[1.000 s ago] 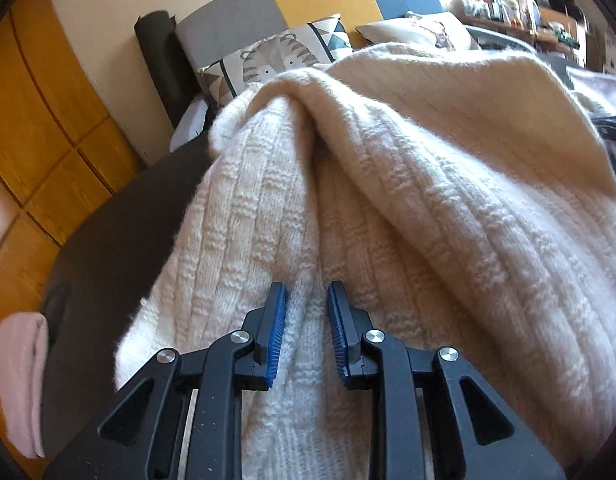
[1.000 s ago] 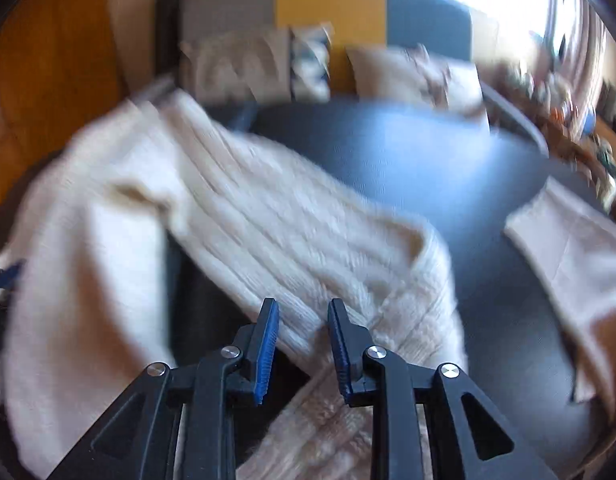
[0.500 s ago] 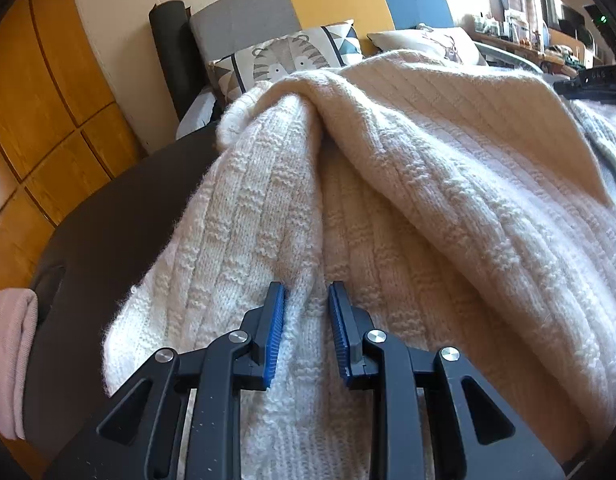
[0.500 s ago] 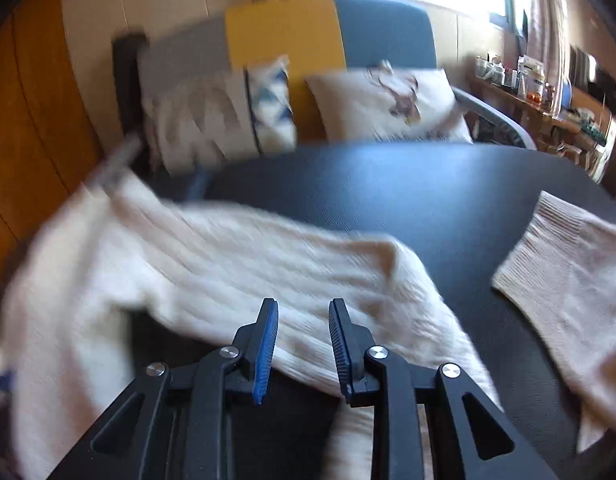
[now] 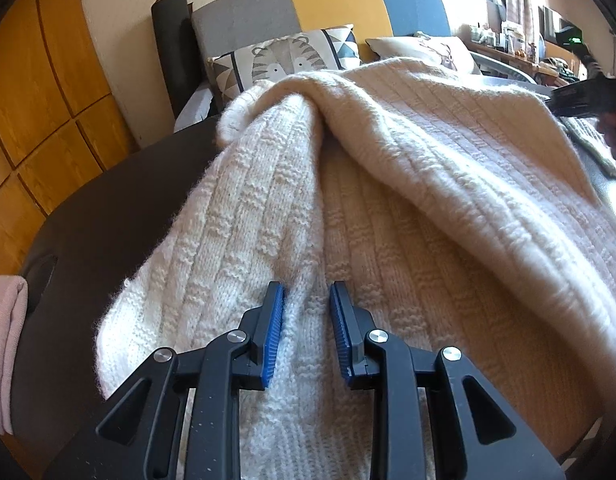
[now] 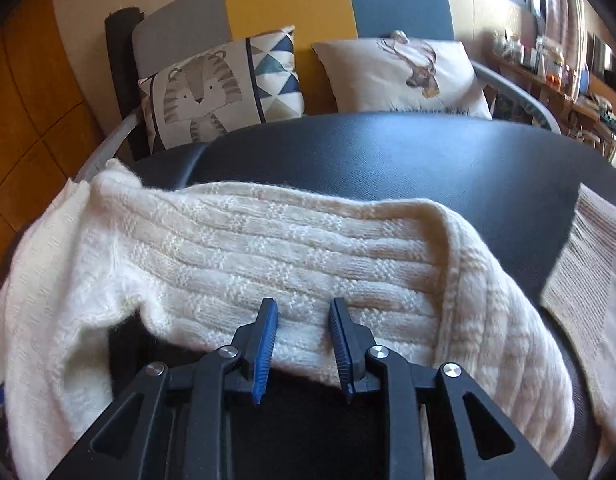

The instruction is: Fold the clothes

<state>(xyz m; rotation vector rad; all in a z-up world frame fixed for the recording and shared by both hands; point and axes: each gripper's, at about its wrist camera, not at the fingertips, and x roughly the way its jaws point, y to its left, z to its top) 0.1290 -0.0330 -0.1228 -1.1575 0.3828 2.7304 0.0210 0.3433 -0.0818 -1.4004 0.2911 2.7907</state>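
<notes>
The sweater (image 5: 388,208) lies spread over the dark bench (image 5: 108,216), a cream, chunky rib-knit with fuzzy edges, bunched into soft ridges rather than flat. In the right wrist view a long band of it (image 6: 292,256), probably a sleeve or a folded-over edge, runs crosswise from left to right just ahead of the right gripper (image 6: 302,312), so its long axis lies square to the line the jaws point along; its near hem sits at the jaw tips, with bare bench in shadow beneath. The right jaws stand partly apart over that hem, and the knit looks to lie under and between them, but I cannot tell whether the blue ribbed pads press on it. The left gripper (image 5: 306,300) sits over a raised pleat of the same knit, jaws likewise partly apart, the pleat rising between the pads with some gap at each side; a real pinch is not clear there either. The right hand looks nearer the free hem, so the fold likely turns on it. A second, finer-ribbed beige garment (image 6: 588,264) lies apart at the right, and two printed cushions (image 6: 220,88) sit on the sofa beyond.
</notes>
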